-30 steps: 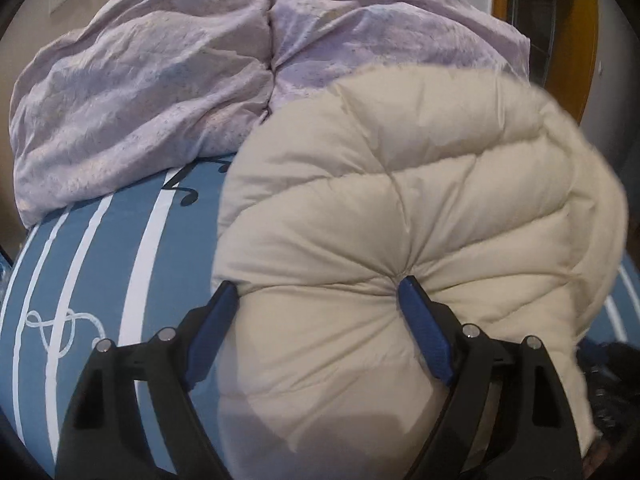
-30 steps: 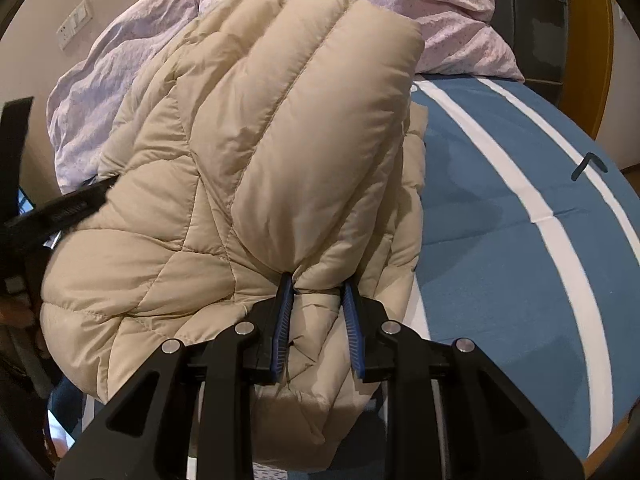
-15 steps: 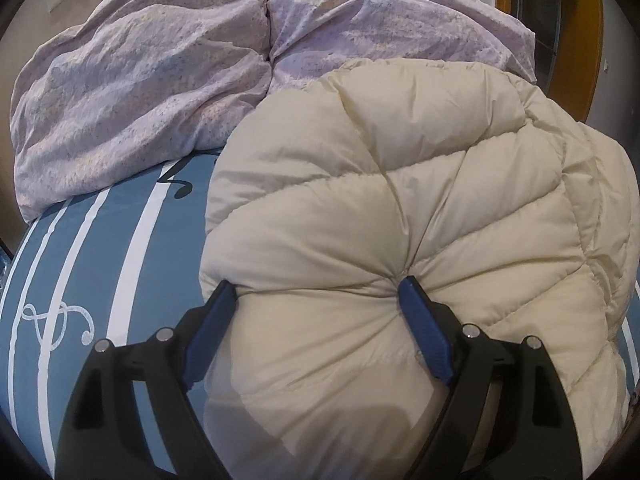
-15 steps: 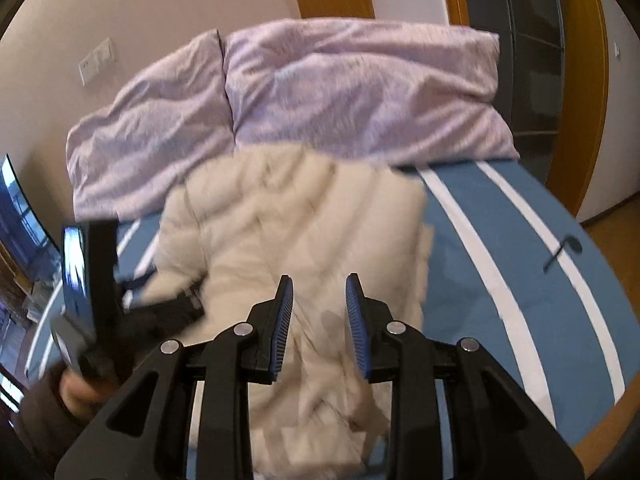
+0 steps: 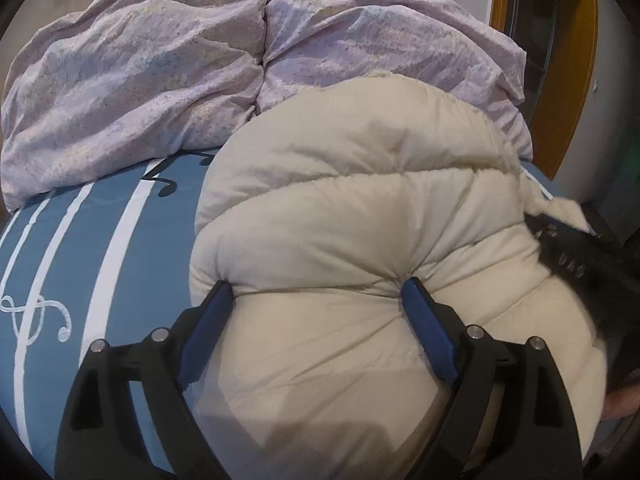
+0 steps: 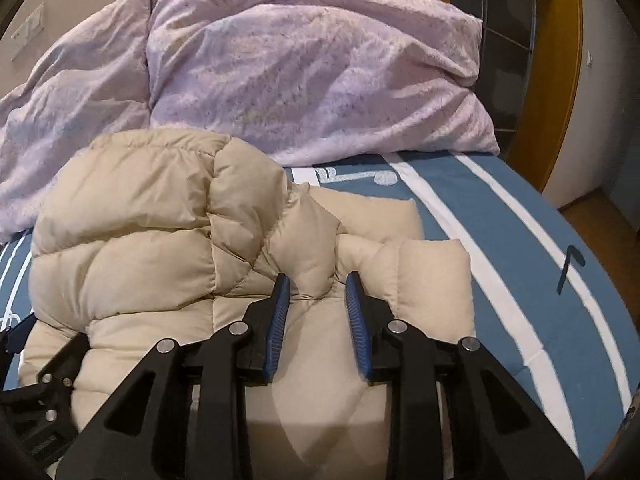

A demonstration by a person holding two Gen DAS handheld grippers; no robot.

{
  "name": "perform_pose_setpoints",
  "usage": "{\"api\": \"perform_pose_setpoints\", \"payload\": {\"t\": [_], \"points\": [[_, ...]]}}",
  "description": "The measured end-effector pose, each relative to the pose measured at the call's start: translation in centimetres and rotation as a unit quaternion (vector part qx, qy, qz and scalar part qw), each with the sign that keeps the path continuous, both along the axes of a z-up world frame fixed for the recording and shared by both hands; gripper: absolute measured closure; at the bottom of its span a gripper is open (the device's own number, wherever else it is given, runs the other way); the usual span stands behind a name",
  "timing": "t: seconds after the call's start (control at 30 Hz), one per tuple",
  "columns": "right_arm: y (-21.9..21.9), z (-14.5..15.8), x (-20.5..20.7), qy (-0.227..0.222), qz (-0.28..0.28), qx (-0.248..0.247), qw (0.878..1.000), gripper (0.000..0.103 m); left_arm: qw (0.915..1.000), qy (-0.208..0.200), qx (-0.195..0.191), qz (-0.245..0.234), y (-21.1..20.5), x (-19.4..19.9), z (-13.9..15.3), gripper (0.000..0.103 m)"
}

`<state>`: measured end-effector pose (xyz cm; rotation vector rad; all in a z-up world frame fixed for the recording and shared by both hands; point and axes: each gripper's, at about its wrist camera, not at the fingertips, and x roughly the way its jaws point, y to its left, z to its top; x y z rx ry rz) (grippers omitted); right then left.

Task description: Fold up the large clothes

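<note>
Holding a thick fold of the jacket (image 5: 360,216) with my left gripper (image 5: 316,300), jaws spread wide around the padding. My right gripper (image 6: 316,300) hovers narrow over the jacket's near edge, jaws just eased apart, gripping nothing. Jacket lies bunched on the bed (image 6: 500,216), below the pillows (image 6: 304,64).

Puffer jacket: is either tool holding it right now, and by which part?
The left tool grips the beige puffer jacket wide across a puffy quilted fold at its near edge. The right tool has just opened and holds nothing; the jacket lies beneath it.
</note>
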<state>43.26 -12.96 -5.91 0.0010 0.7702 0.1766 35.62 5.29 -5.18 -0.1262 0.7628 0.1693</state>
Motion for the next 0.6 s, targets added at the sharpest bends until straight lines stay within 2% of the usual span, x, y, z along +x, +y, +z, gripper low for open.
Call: {"api": "perform_pose_setpoints", "payload": {"t": [0.23,0.43,0.6], "points": [[0.2,-1.4,1.1,0.016,-0.001,0.002,1.0,0.072,0.9999,-0.016,0.007,0.001,-0.1,0.4,-0.4,0.013],[0.9,-1.4,1.4,0.021,-0.006,-0.019,1.0,0.071,0.9999,-0.012,0.0,0.002,0.3,0.7,-0.8,0.008],[0.8,-1.3,1.4,0.022,-0.005,-0.013,1.0,0.07,0.9998,-0.008,-0.016,0.006,0.8,0.8,-1.0,0.002]]}}
